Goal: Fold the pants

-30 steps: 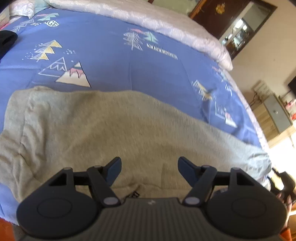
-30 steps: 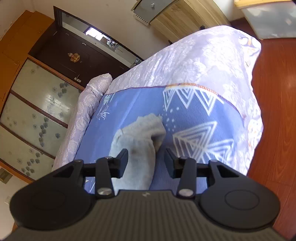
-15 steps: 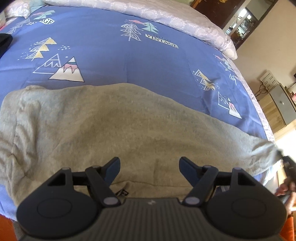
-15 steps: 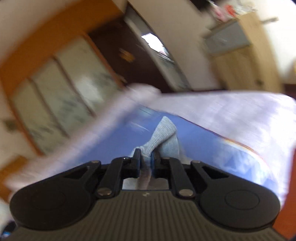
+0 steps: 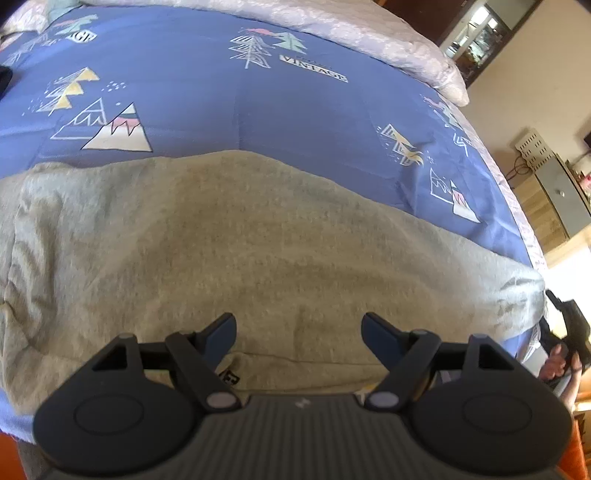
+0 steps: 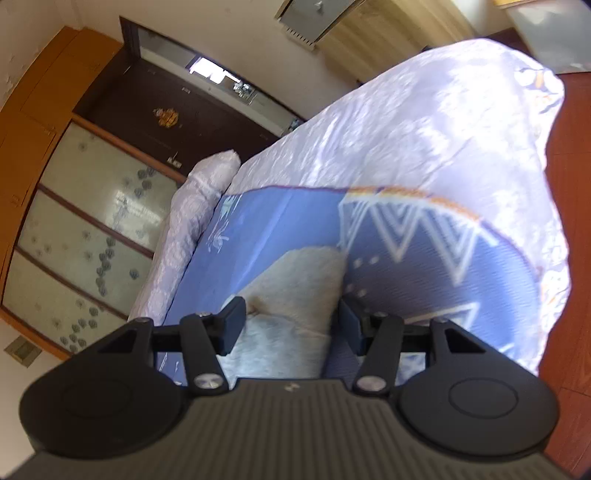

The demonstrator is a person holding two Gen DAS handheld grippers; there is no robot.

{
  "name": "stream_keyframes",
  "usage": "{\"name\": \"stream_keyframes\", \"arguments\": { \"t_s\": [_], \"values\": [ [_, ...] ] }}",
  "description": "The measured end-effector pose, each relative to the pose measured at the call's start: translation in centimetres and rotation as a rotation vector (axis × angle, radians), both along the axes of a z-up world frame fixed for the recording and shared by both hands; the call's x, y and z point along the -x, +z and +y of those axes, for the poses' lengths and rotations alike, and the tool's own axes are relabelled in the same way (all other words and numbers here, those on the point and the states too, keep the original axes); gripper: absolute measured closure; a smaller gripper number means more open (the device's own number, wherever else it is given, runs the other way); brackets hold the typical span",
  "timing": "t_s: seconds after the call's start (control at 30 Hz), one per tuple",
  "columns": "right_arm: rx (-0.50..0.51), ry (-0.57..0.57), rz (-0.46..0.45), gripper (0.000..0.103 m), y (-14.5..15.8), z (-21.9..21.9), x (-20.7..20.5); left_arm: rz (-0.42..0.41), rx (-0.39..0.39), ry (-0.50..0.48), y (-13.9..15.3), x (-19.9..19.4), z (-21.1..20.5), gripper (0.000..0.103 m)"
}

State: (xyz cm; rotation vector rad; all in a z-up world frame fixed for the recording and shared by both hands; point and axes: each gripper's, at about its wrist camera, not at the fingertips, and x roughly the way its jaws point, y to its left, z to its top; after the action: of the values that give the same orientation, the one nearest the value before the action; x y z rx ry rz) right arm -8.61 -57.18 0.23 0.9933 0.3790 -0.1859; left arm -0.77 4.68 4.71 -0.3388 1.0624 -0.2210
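Note:
Grey pants point(image 5: 229, 236) lie spread flat across the blue patterned bedcover point(image 5: 229, 110). Above their near edge hovers my left gripper point(image 5: 298, 321), jaws opening wider, only flat cloth beneath them and nothing gripped. The leg end point(image 6: 295, 284) lies near the bed's corner. My right gripper point(image 6: 291, 308) straddles it with jaws opening, the pads standing off the cloth on either side. In the left wrist view the right gripper point(image 5: 565, 317) and a hand point(image 5: 557, 363) show at the far right, beyond the leg end.
A white quilt point(image 5: 369, 33) runs along the far side of the bed and covers its corner point(image 6: 443, 147). A dark garment point(image 5: 5, 79) sits at the far left. Red floor point(image 6: 569, 221), a wardrobe point(image 6: 92, 229) and a wooden cabinet point(image 5: 554, 199) surround the bed.
The right gripper shut on the leg end half a second ago and has now opened off it. The leg lies stretched further right and flatter. The left jaws have widened slightly.

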Motion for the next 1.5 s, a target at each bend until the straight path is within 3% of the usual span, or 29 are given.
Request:
{"name": "stream_keyframes", "arguments": {
  "t_s": [0.17,0.23,0.27,0.47,0.63,0.83,1.0,1.13,1.27,1.33,1.4,1.5],
  "values": [
    [0.104,-0.003,0.053,0.049,-0.1,2.5,-2.2,0.044,-0.108,0.024,-1.7,-1.0,-0.6,0.027],
    [0.120,-0.034,0.080,0.063,-0.1,3.0,-2.6,0.097,-0.187,0.051,-3.0,-1.7,-0.9,0.030],
    [0.143,-0.039,0.108,0.074,0.0,3.3,-2.9,0.110,-0.216,0.060,-3.3,-1.9,-1.1,0.032],
    [0.342,-0.035,0.209,0.085,2.0,5.7,-4.1,0.099,-0.292,0.062,-3.7,-1.8,-2.5,0.028],
    [0.397,-0.009,0.109,0.085,5.1,7.5,-3.8,0.089,-0.295,0.058,-3.6,-1.5,-2.5,0.028],
    [0.431,0.108,-0.008,0.085,8.2,11.2,-3.7,0.083,-0.284,0.061,-3.7,-1.4,-2.2,0.028],
    [0.461,0.280,-0.055,0.085,8.9,16.5,-4.0,0.070,-0.251,0.059,-3.4,-1.3,-1.7,0.027],
    [0.470,0.480,-0.031,0.085,7.1,22.3,-4.8,0.050,-0.177,0.053,-2.8,-0.9,-1.0,0.026],
    [0.567,0.670,0.029,0.082,3.8,28.7,-5.6,0.030,-0.116,0.035,-2.0,-0.9,-0.9,0.026],
    [0.624,0.760,0.080,0.072,2.2,30.9,-6.2,0.015,-0.091,0.018,-1.4,-1.1,-1.2,0.026],
    [0.647,0.827,0.104,0.054,1.5,31.7,-6.4,-0.010,-0.058,-0.006,-0.5,-1.5,-1.7,0.025],
    [0.625,0.857,0.029,0.043,2.9,30.3,-6.0,-0.047,-0.006,-0.049,0.7,-2.6,-2.8,0.021]
  ]
}}
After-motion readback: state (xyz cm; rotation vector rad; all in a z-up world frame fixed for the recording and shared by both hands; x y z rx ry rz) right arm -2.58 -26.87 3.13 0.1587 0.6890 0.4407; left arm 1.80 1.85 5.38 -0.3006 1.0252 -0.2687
